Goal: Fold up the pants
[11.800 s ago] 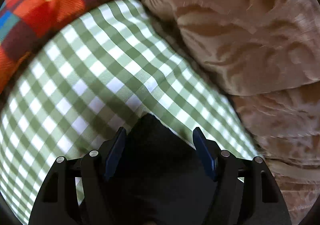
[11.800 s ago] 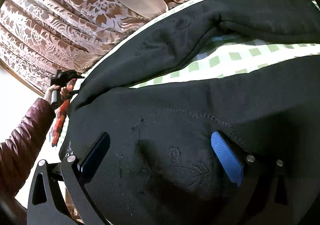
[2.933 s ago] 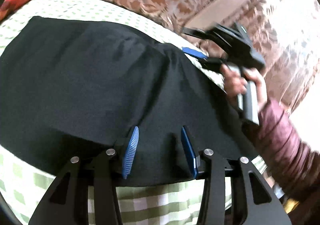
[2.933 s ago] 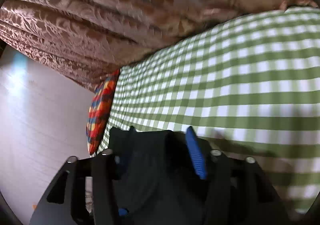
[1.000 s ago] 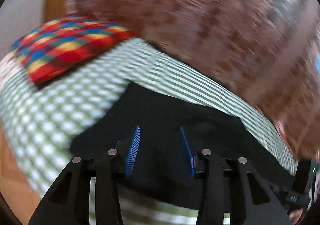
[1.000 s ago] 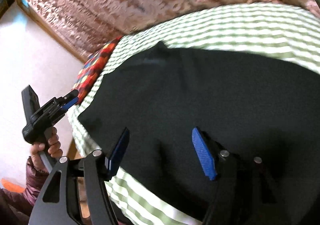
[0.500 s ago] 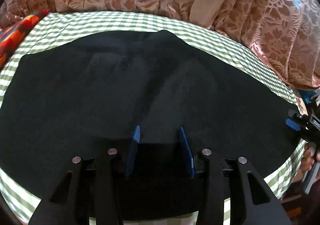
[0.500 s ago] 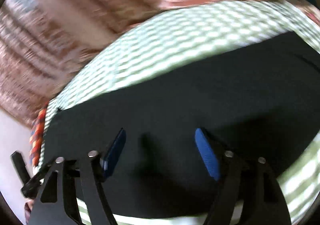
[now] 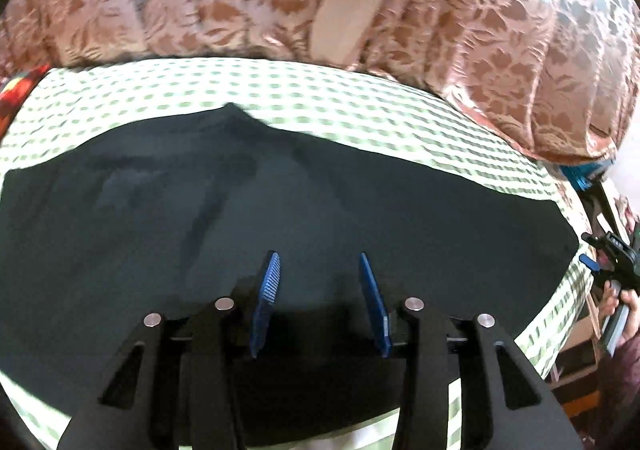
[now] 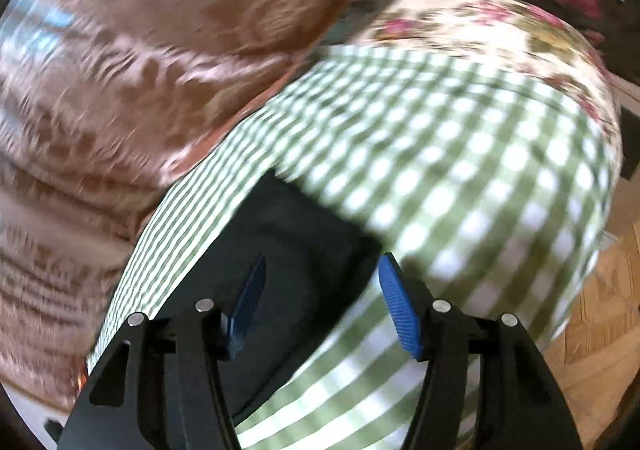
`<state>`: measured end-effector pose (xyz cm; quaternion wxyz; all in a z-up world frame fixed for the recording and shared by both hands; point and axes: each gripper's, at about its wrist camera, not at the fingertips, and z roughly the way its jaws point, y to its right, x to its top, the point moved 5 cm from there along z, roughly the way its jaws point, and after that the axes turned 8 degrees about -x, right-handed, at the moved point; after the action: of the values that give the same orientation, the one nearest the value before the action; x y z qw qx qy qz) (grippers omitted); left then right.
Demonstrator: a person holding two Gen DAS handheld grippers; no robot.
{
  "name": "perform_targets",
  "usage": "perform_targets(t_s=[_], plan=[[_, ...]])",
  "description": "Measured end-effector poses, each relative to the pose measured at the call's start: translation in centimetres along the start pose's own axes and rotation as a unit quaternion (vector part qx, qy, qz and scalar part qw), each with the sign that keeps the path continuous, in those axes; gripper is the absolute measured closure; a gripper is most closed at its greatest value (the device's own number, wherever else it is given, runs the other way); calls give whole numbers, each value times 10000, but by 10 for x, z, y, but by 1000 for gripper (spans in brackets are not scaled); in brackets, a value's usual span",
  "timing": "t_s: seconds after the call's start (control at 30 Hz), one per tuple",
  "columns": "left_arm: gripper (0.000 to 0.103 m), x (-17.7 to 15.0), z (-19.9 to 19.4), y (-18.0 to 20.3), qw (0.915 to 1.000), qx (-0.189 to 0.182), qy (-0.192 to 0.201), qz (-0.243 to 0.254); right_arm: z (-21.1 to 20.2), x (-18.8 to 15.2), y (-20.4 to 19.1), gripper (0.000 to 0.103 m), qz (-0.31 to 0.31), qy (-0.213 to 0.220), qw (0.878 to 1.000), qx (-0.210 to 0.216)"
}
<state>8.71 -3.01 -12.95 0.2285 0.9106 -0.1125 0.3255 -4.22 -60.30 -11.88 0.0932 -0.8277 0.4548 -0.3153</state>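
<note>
one big checked sheet (image 9: 320, 101), green and white, covers the bed and carries everything else. behind it hangs a brown floral curtain (image 9: 240, 1) with a plain tie band down it, its folds reaching to the sheet's far edge. the black pants (image 9: 280, 201) lie spread flat across the middle of the sheet as a wide dark slab with a small peak on the far edge and faint creases to the left; sheet shows past them on the far side and at the right end. in the right wrist view, which is blurred, one squared end of the pants sits on the sheet with the curtain to the left and a rose-print cloth (image 10: 480, 25) beyond the sheet's edge. a red patterned cushion (image 9: 16, 89) peeks in at the far left. the left gripper (image 9: 320, 290) hovers over the near part of the pants, its blue pads apart and holding no cloth. the right gripper (image 10: 320, 298) has its pads wide apart over the pants' end, one pad above black cloth, the other above sheet; in the left wrist view it shows small at the right edge, in a hand (image 9: 620, 298).
</note>
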Motion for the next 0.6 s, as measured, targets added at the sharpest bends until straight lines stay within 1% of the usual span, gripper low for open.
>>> perform_targets(t_s=[0.03,0.13,0.17,0.2,0.23,0.3,0.33,0.4,0.43,0.47,0.5,0.57,0.6], plan=[[61,1,5,6,10000,-47,-40,63,2,4,6,45,75,7,9999,-71],[61,3,16,23,9995,-151,-140,240,10,10,6,50,125,-43,9999,-41],[61,3,18,28,9993,-187,-168,294,13,10,3,55,59,-66,10000,-42],[61,2,20,31,9990,-215,-193,331,15,10,1,72,-4,-84,9999,-61],[61,0,23,36,9987,-246,-242,387,18,7,-2,82,-141,-141,9997,-109],[61,-5,28,43,9978,-255,-347,507,26,7,-13,88,-457,-141,9978,-466],[61,-7,30,44,9975,-220,-383,549,27,5,-12,88,-638,-112,9958,-642],[61,-16,37,43,9969,-132,-558,545,33,0,-5,88,-670,-150,9946,-777],[61,-21,43,40,9964,-103,-686,484,35,-1,-2,88,-623,-128,9951,-754],[61,-26,46,38,9964,-67,-705,455,34,-2,0,88,-573,-112,9958,-710],[61,-28,45,39,9968,-41,-620,500,33,-2,1,87,-551,-108,9961,-675],[60,-28,44,42,9965,37,-580,601,32,-2,2,86,-497,-113,9969,-607],[59,-27,43,43,9968,-8,-577,560,30,-3,2,84,-491,-130,9970,-580]])
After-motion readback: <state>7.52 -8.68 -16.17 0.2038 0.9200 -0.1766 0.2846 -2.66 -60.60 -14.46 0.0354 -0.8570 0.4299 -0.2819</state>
